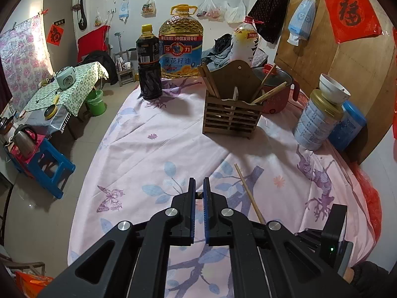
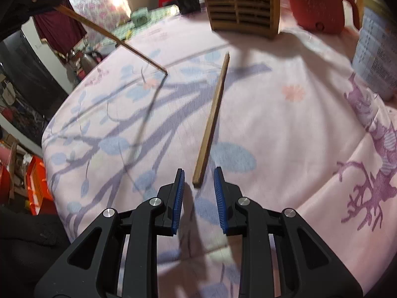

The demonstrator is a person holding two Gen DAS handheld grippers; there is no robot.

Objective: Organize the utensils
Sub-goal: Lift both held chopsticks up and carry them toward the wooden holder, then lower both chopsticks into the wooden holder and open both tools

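Chopstick (image 2: 213, 121) lies flat on the tablecloth (image 2: 285, 129), its long axis running away toward the wooden holder (image 2: 242, 5); its near end sits just ahead of the right gripper (image 2: 198, 176), whose jaws stand apart, empty. Left gripper (image 1: 199, 186) is clamped on a second chopstick (image 2: 109, 33).

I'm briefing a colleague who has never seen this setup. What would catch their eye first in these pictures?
Probably the big yellow oil jug standing at the far edge of the pink floral tablecloth, next to a dark sauce bottle. Then the slatted wooden utensil holder with chopsticks poking out, and a lone chopstick lying on the cloth just ahead of the open right gripper.
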